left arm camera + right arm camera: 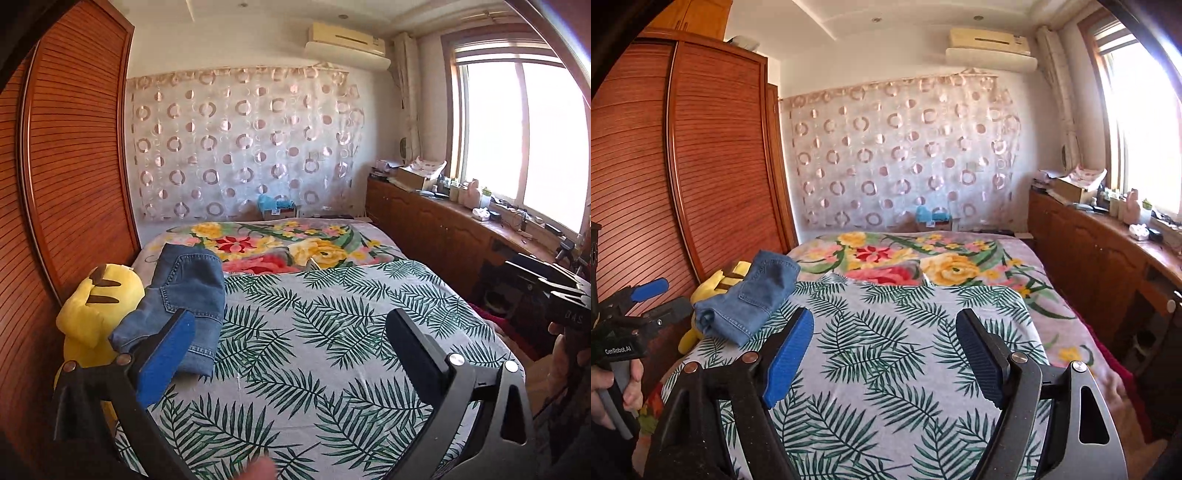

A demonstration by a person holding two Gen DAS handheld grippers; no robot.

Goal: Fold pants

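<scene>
Nearest to me, my left gripper (291, 325) stands spread wide with nothing between its jaws, only leaf-print bedsheet (332, 369) under it. My right gripper (884, 328) is likewise parted and empty, raised over the same sheet. At the left edge of the right wrist view, a hand (613, 391) holds the left gripper's handle.

A little farther on, at the bed's left side, the pants (177, 299) lie as a compact folded denim bundle, a back pocket facing up. Their left part rests against a yellow plush toy (92, 310), which sits beside the slatted wooden wardrobe (74, 155).

Beyond that lie a floral blanket (280, 247) and a circle-patterned curtain (240, 144).

I judge the fold done. To finish well, I would keep both grippers clear of the bundle so nothing drags it open, and only press its lower edge flat if it sags off the toy.
</scene>
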